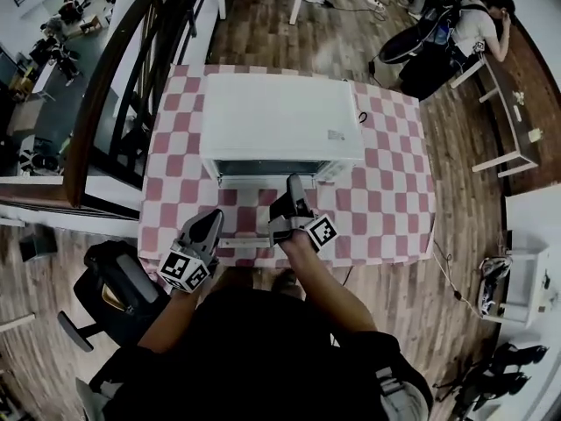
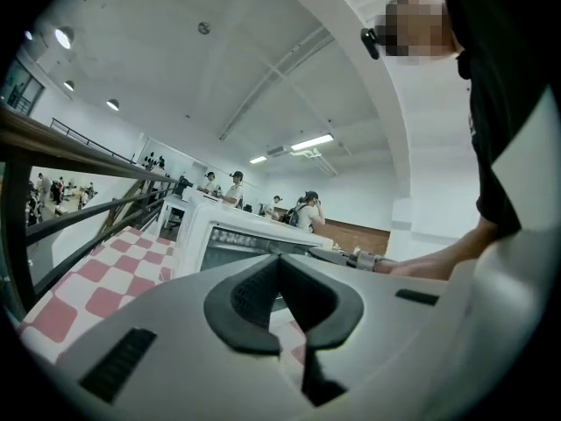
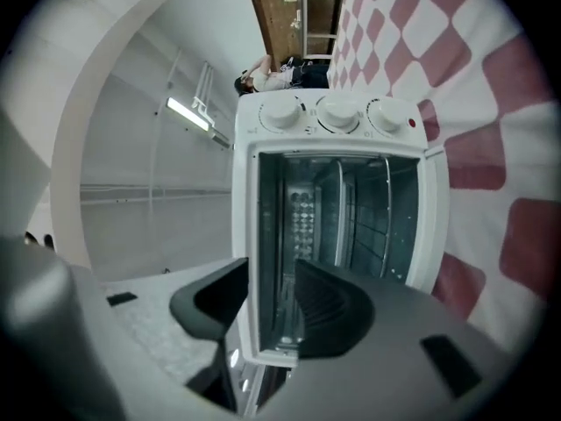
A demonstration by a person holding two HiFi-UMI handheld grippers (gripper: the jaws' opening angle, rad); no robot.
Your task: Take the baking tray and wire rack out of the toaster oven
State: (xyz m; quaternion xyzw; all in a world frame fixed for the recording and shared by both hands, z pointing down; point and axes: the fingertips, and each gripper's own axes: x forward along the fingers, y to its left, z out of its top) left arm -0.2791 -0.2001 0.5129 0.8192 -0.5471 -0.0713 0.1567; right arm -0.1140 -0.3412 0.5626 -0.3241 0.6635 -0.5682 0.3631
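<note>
White toaster oven [image 1: 280, 112] sits mid-table on a pink & white checked cloth [image 1: 386, 191], front toward the person. From above it's a plain boxy shell w/ a flat top. Door looks dropped open. Its white handle bar [image 1: 244, 242] lies near the table's front edge btwn the two grippers, w/ checks showing thru the glass. The right gripper view looks straight into the cavity, turned on its side, so the three white knobs [image 3: 337, 110] run along the top w/ a small red dot beside them. Inside are dark walls & a perforated metal patch at the back. The wire rack [image 3: 372, 226] shows as a thin grid w/ a fine front wire, low in the cavity. A pale flat strip one level above it may be the baking tray [image 3: 344, 209], can't be sure. All of it is inside the oven, nothing drawn out. Right gripper [image 1: 294, 184] hovers over the door just short of the opening, rolled so one jaw is over the other. Its jaws are parted w/ only the oven's frame edge seen btwn them & nothing clamped. Left gripper [image 1: 210, 217] is over the cloth by the door's left side, apart from the oven, jaws pinched tip to tip & empty.
</note>
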